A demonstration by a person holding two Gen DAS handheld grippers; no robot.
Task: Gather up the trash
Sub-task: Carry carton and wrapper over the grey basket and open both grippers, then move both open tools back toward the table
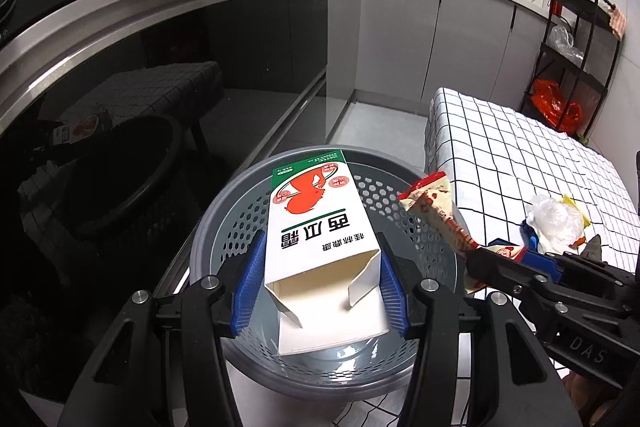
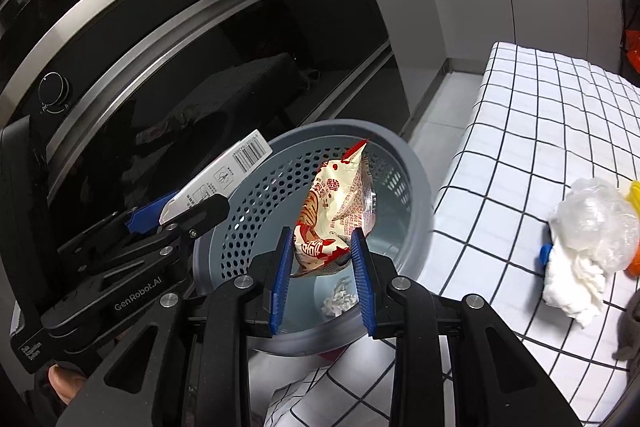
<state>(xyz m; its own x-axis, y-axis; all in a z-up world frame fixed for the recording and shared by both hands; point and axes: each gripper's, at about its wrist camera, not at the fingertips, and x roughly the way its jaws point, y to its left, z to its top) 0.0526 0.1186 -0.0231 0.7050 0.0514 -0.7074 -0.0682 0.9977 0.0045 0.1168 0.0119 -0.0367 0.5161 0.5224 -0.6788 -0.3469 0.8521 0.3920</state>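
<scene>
A grey perforated waste basket (image 1: 240, 211) (image 2: 416, 183) stands on the floor beside the checked table. My left gripper (image 1: 320, 267) is shut on an open white carton with red print (image 1: 316, 223), held over the basket; the right wrist view shows that carton (image 2: 224, 171) at the basket's left rim. My right gripper (image 2: 322, 259) is shut on a crumpled red and cream snack wrapper (image 2: 338, 207), also above the basket; in the left wrist view the wrapper (image 1: 436, 207) sticks out from the right. A white crumpled scrap (image 2: 338, 301) lies on the basket's bottom.
On the checked tablecloth (image 1: 504, 163) (image 2: 520, 131) lies a heap of clear plastic, white tissue and yellow and blue bits (image 1: 556, 219) (image 2: 592, 231). A dark glass oven front (image 1: 160, 75) rises to the left. A black wire rack with bags (image 1: 572, 67) stands far right.
</scene>
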